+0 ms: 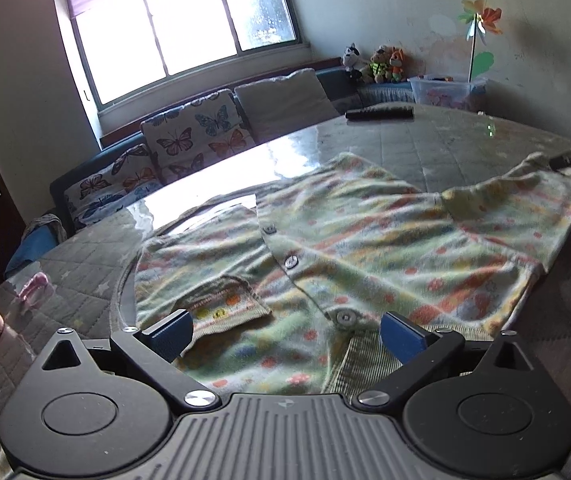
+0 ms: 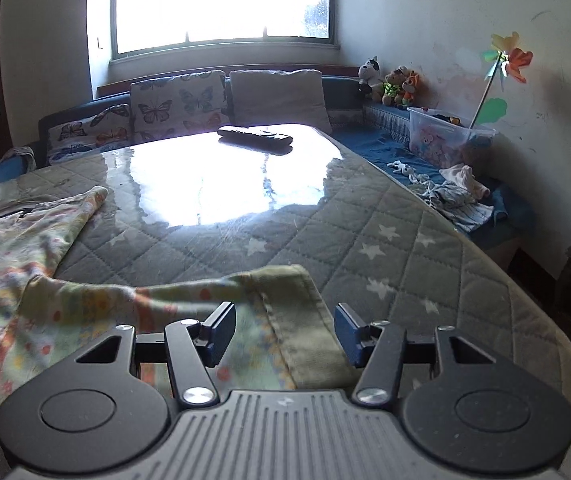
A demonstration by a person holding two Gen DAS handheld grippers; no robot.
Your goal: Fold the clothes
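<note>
**Little shirt on the table**

Flowery shirt (image 1: 365, 240) spread flat near the table's (image 2: 365, 240) front edge, buttons up. Left claw (image 1: 285, 334) wide open over the hem, holding nothing. Right claw (image 2: 285, 334) wide open around a sleeve (image 2: 277, 320), not pinching. Remote (image 2: 255, 136) at the far edge.
</note>
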